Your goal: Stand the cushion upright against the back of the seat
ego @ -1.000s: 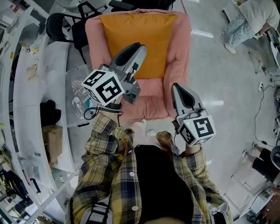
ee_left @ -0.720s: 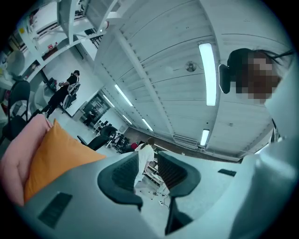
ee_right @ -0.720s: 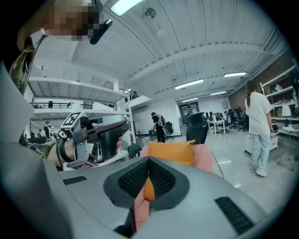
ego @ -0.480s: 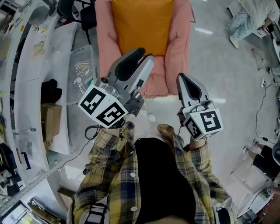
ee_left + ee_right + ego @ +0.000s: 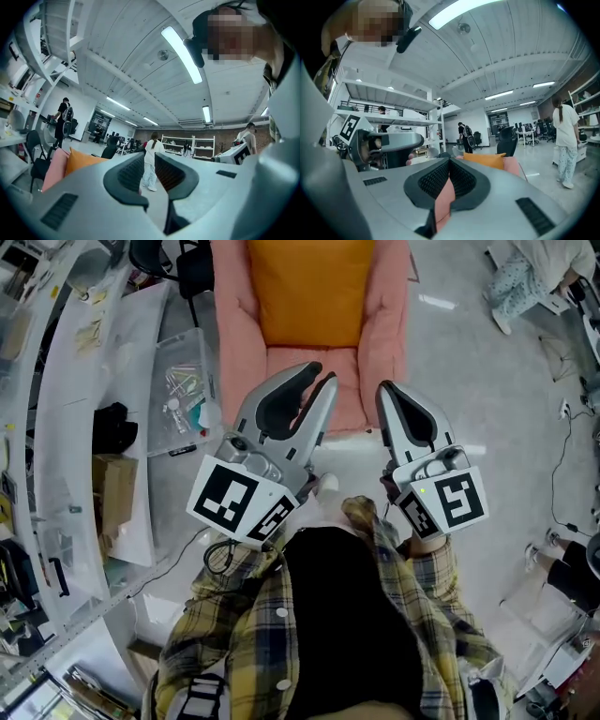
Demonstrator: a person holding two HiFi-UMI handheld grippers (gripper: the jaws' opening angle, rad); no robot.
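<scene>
Both tools are hanging level, side by side, pointing at the pink armchair (image 5: 382, 329) and stopping short of its seat. The left tool (image 5: 319, 374) is sitting released: its jaws have just been closing in, but there's a gap between them and nothing in it. The right tool (image 5: 390, 390) is clenched, tips meeting, gripping nothing. The orange cushion (image 5: 309, 287) is standing upright against the chair's back, straight ahead of both tools and well past their tips, touching neither. A clear plastic bin (image 5: 178, 390) of small parts is sitting off to the left tool's left.
</scene>
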